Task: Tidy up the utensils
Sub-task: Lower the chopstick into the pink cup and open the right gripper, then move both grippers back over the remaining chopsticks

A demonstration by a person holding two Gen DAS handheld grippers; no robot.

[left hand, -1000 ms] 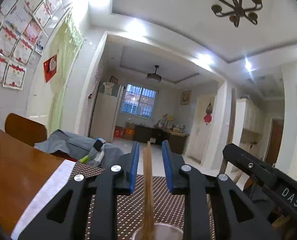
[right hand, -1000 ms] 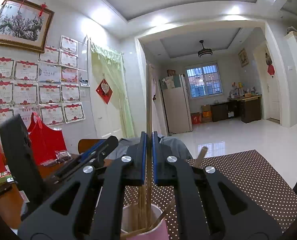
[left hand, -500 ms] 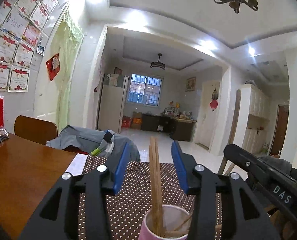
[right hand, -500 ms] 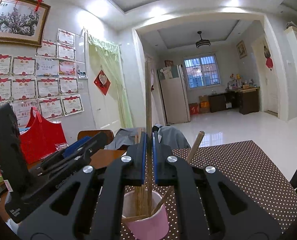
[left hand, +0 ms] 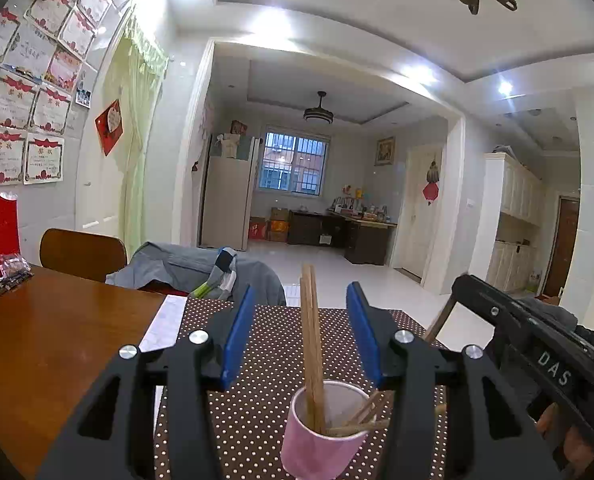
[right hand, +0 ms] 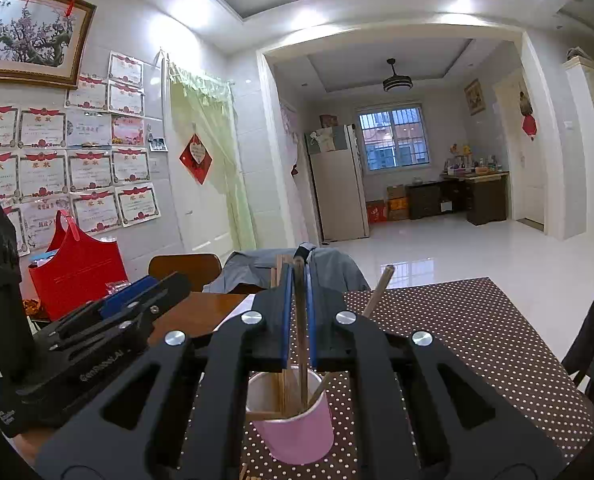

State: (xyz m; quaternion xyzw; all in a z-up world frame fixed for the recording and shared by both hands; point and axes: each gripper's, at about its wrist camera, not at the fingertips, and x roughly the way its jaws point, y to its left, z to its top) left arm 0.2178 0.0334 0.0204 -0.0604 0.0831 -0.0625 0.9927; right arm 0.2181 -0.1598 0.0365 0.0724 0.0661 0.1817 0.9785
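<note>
Standing upright in a pink cup point(left hand: 317, 452) on the dotted mat point(left hand: 249, 420), over a wooden table point(left hand: 57, 352): a pair of wooden chopsticks point(left hand: 311, 344), with a few more lying slanted inside against the rim. Straddled by the left gripper point(left hand: 300, 320), blue pads spread wide on either side and touching nothing. Pinched in the right gripper point(right hand: 297, 280), pads drawn nearly together on a single chopstick point(right hand: 300, 360), lower end down inside the cup, top just clearing the fingertips; hard to say from the right wrist view how firm the clamp is. Beside it, another stick point(right hand: 379, 290) leaning out over the rim to the right. As for handling, by judgement only: light, stiff, thin and smooth-sided, so apt to swivel or slide through flat pads if taken near one end. Better taken around the middle or a little above, across the flat of the pads, square to the shaft, with enough squeeze to stop rotation – no risk of crushing at such pressure. Worth minding the cup more than the sticks: likely thin-walled and light, top-heavy with tall sticks in it, easily tipped by a sideways nudge or by a stick levered against the rim. Best lowered straight along the shaft – then released with the tip already at the bottom.
</note>
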